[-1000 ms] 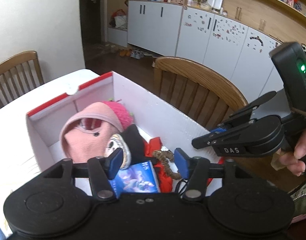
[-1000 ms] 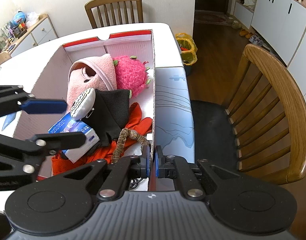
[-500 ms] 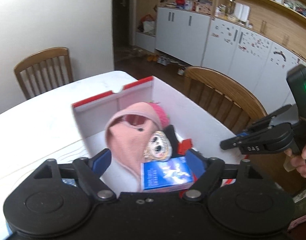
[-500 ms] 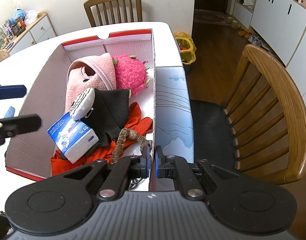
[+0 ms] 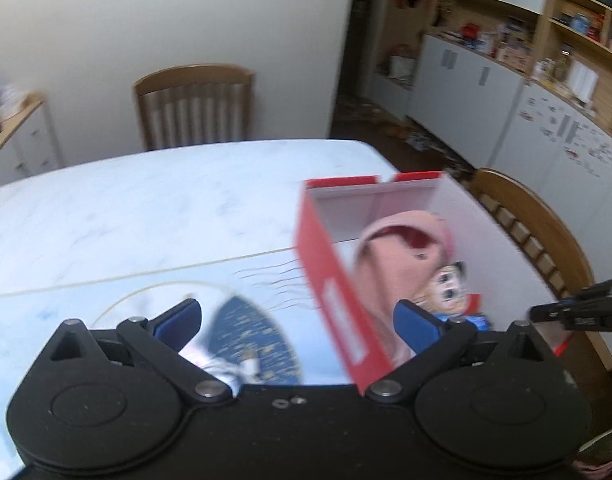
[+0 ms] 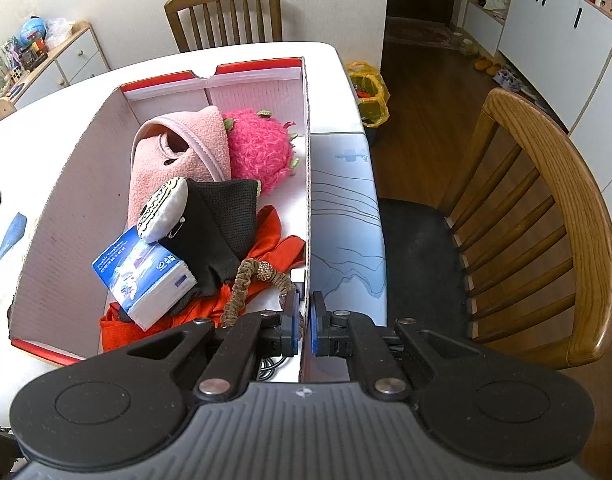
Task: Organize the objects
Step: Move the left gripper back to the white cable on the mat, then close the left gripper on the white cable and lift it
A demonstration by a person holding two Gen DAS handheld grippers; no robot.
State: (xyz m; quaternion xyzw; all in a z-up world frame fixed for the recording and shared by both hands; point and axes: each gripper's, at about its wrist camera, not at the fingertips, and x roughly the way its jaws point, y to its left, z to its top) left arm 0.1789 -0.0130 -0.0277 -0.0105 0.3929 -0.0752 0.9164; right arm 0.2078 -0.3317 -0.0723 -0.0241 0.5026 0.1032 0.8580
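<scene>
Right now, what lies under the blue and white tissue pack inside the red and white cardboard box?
The tissue pack rests on crumpled orange-red cloth and leans against a black knitted garment. A small striped plush sits on its upper corner. The box floor beneath is hidden.

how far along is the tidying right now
Mostly packed: the box already holds the pink hat, fuzzy pink toy, tissue pack and dark and orange cloths. In hand: the right gripper is shut on the box's side wall. Left: the open left gripper is over a blue patterned item on the table.
</scene>
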